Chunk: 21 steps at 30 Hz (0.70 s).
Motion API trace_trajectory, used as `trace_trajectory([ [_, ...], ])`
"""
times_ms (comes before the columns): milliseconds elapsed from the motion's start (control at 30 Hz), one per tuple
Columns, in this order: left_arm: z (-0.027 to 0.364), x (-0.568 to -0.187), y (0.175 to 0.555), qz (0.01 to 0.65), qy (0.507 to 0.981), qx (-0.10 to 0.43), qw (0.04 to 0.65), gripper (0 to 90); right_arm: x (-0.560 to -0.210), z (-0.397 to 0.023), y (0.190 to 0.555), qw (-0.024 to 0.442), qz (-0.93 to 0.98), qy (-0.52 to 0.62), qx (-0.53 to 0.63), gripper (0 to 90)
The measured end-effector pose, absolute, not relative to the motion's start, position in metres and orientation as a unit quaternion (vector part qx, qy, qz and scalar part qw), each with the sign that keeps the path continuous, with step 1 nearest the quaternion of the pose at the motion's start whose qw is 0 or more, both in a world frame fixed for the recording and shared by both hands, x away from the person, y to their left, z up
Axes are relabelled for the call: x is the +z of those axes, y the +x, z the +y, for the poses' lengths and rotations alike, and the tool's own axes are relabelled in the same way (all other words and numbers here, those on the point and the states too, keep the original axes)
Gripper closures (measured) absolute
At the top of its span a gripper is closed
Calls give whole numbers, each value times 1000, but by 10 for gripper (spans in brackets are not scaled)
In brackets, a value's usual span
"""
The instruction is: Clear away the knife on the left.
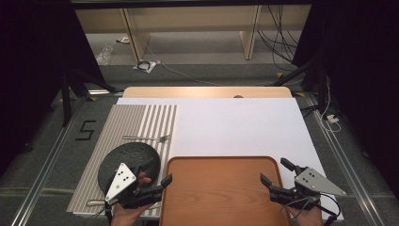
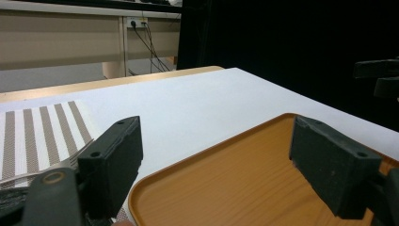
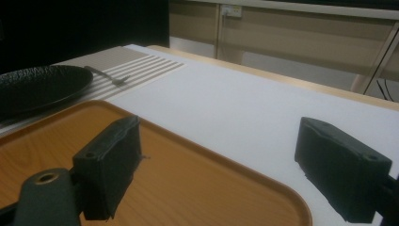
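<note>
- Wooden tray (image 1: pixel 221 188) lying flat at the near edge of the surface (image 1: pixel 244 125), long side toward the person, so both short ends sit within easy reach of a gripper each.
- Left gripper (image 1: pixel 159 175) hovering at the tray's left rim, jaws spread wide with nothing between them; seen along its own jaws, straddling the tray's near-left corner (image 2: pixel 141 188) without touching it.
- Right gripper (image 1: pixel 277 173) poised at the tray's right rim, jaws likewise spread and empty; one jaw over the tray (image 3: pixel 188 179), the other beyond the rim over the white surface (image 3: pixel 244 108).
- Mirrored at opposite ends: judged as set up for a two-ended grasp, to lift the tray level rather than tip it.
- Nothing on the tray, so probably meant as the carrier for the things left of it.
- Black plate (image 1: pixel 129 162) just left of the tray on a striped mat (image 1: pixel 136 122), partly under the left gripper; close enough to be bumped if that gripper swings wide.
- Fork (image 1: pixel 146 138) on the mat beyond the plate, well left of the tray's far-left corner, out of the way.
</note>
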<state>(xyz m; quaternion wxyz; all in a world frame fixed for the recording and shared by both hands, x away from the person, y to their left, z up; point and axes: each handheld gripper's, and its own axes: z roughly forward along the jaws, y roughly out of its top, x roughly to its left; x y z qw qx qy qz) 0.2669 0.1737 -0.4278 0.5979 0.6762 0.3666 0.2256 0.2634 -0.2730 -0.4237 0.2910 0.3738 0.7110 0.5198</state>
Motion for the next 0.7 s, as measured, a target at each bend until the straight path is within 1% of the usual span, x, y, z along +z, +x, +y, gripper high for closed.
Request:
trace_trajectory([
  [200,175,-427,268,370,683,215,592,179,-423,-273,263,294,711,372,519,161],
  [367,174,-427,266,363,690,229,582,180,-424,-272,263,292,714,370,518,161],
  [433,173,-427,266,363,694,226,579,179,-424,-272,263,293,713,371,518,160],
  [500,172,-427,266,361,700,226,573,179,-424,-272,263,292,713,371,518,161],
  [600,171,-426,266,356,721,225,550,179,-424,-272,263,294,716,370,514,160],
  [700,172,-426,267,357,727,220,544,179,-425,-272,263,295,715,370,515,160],
])
